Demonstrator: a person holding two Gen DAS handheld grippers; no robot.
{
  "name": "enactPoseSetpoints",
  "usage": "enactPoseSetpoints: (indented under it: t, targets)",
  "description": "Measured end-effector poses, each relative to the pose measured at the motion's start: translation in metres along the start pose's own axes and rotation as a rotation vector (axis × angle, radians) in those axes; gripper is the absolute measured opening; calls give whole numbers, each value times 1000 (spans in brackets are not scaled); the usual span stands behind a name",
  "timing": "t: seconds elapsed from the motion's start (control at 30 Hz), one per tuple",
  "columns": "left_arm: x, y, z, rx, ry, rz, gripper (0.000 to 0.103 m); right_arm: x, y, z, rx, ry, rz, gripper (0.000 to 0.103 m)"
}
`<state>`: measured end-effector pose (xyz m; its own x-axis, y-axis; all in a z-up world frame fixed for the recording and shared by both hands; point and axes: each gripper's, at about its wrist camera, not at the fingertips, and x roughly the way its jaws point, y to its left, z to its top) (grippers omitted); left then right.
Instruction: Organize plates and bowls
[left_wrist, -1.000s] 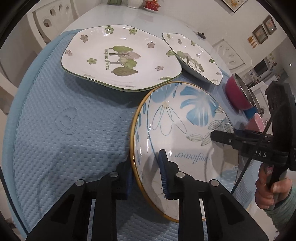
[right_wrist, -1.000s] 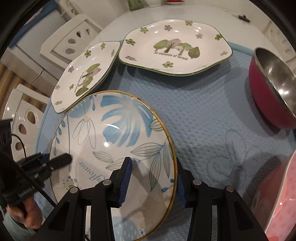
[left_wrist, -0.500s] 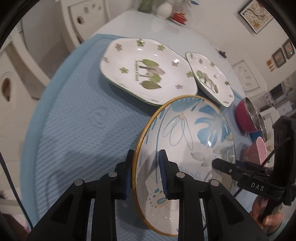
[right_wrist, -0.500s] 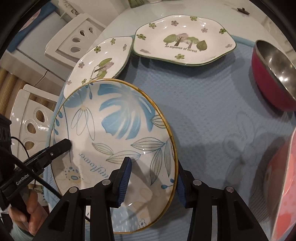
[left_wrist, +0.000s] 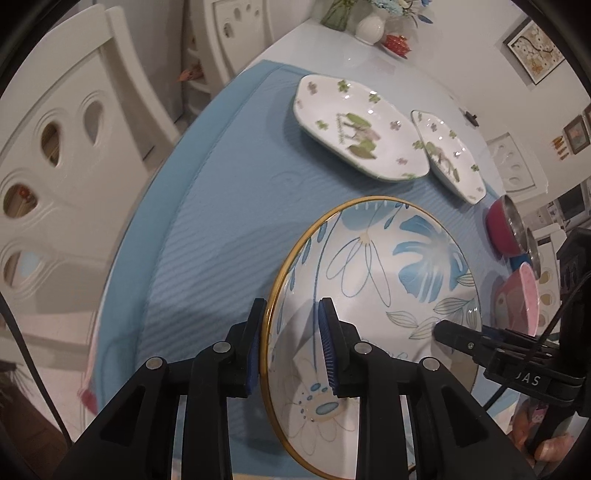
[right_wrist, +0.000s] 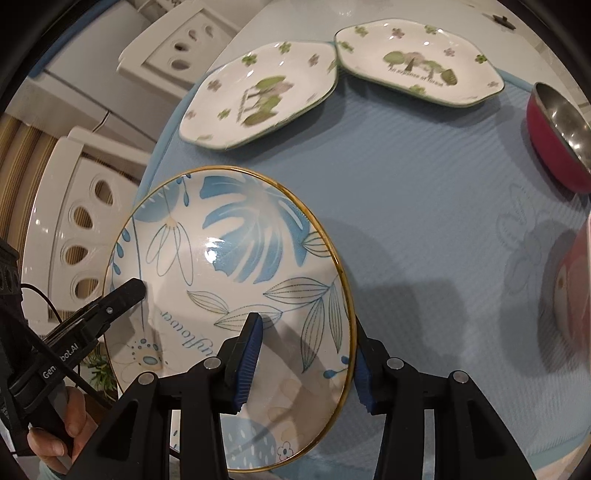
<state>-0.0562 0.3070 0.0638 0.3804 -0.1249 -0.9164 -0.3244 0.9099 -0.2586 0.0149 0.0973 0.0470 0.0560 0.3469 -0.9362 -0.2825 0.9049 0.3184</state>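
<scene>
A round blue-leaf plate (left_wrist: 376, 280) with a gold rim hangs tilted above the blue mat (left_wrist: 221, 221), held from both sides. My left gripper (left_wrist: 291, 325) is shut on its left rim, one pad on the face and one behind. My right gripper (right_wrist: 306, 343) is shut on the opposite rim of the same plate (right_wrist: 229, 266). Farther back on the mat lie two white plates with green trees, a larger plate (left_wrist: 354, 129) and a smaller plate (left_wrist: 447, 155) touching it. They show again as the larger plate (right_wrist: 417, 70) and the smaller plate (right_wrist: 262, 92).
A red bowl with a steel inside (right_wrist: 557, 136) and a pink bowl (right_wrist: 569, 288) sit at the mat's right side. White chairs (left_wrist: 55, 147) stand close along the table's left edge. A vase and small items (left_wrist: 369, 26) are at the far end.
Both grippers have carried the blue-leaf plate up and away from the two white plates, toward the mat's near left edge. The left gripper has rolled; both grips are unchanged.
</scene>
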Motion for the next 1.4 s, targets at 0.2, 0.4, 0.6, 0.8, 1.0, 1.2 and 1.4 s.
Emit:
enactPoseSetpoints:
  t: [0.2, 0.4, 0.6, 0.8, 1.0, 1.2, 1.4]
  targets:
    - [9, 7, -11, 24, 21, 20, 24, 16, 5, -12, 14, 34, -8, 44]
    - [21, 11, -19, 33, 32, 31, 25, 33, 5, -18, 39, 48, -23, 44]
    - [20, 16, -23, 52, 21, 29, 24, 30, -5, -26, 79, 25, 8, 44]
    - [-2, 8, -22, 147, -51, 72, 24, 7, -9, -36, 83, -33, -36, 44]
    - [-38, 2, -23, 123, -133, 33, 25, -44, -8, -45, 54, -160, -85, 44]
    - [-78, -39, -31, 184, -236, 1, 28, -112, 19, -58, -95, -344, -183, 55]
    - [-121, -88, -48, 260, -337, 3, 35, -155, 26, -82, -103, -423, -253, 55]
